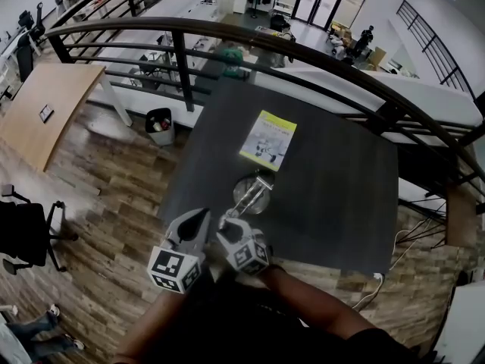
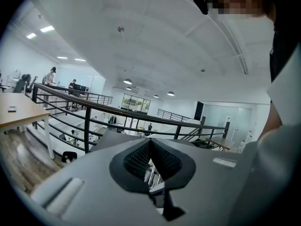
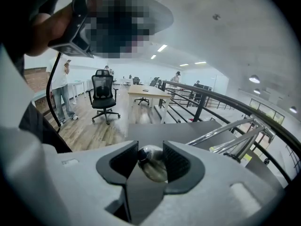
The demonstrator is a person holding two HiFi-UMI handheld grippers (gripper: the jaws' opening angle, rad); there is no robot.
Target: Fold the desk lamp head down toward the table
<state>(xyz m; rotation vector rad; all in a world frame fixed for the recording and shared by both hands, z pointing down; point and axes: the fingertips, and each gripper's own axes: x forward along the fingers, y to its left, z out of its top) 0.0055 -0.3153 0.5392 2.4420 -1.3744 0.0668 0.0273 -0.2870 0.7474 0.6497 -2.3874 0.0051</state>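
Chrome lamp head (image 3: 150, 166) gripped by right claw (image 1: 229, 222) | left claw (image 1: 201, 217) closed, near table (image 1: 341, 203) edge

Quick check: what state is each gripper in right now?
Left gripper: jaws shut at the tips, holding nothing.
Right gripper: jaws closed on the lamp head.

Your counter (image 1: 333, 196) is dark grey, and the booklet (image 1: 268, 139) is yellow-green with white. The lamp (image 1: 254, 192) shines chrome silver; your left tongs (image 1: 197, 220) and right tongs (image 1: 229, 224) are pale grey with black-and-white marker squares.
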